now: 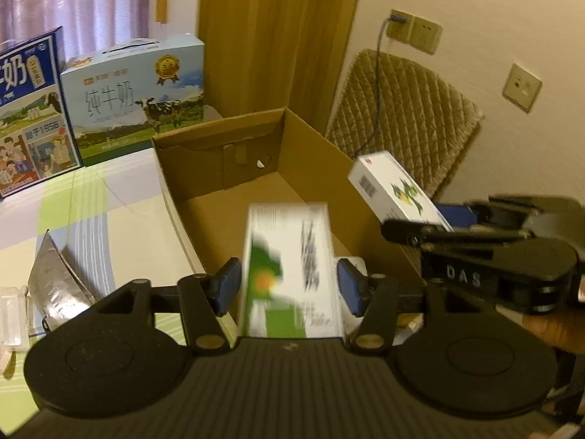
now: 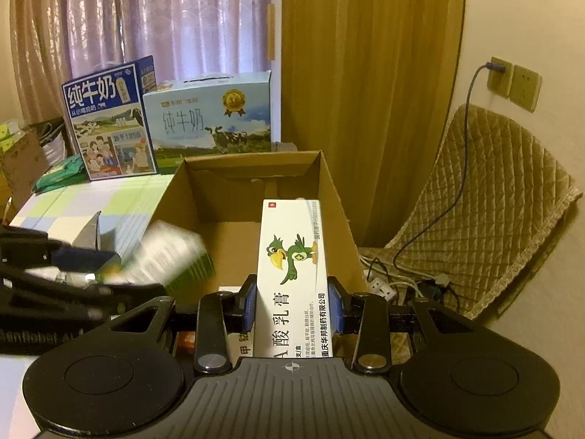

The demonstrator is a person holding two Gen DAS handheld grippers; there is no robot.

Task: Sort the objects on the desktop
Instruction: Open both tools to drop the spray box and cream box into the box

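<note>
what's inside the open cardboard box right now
The cardboard box shows bare brown floor and a folded inner flap at its far wall. Nothing lies on the visible floor. The near part is covered by the two medicine boxes held in the tongs, so it cannot be checked.

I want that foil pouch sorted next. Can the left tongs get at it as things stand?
Probably not yet: the left tongs have a blurred green-and-white box between their pads. The foil pouch lies uncovered on the table to their left, so the path looks free once that box is dropped.
</note>
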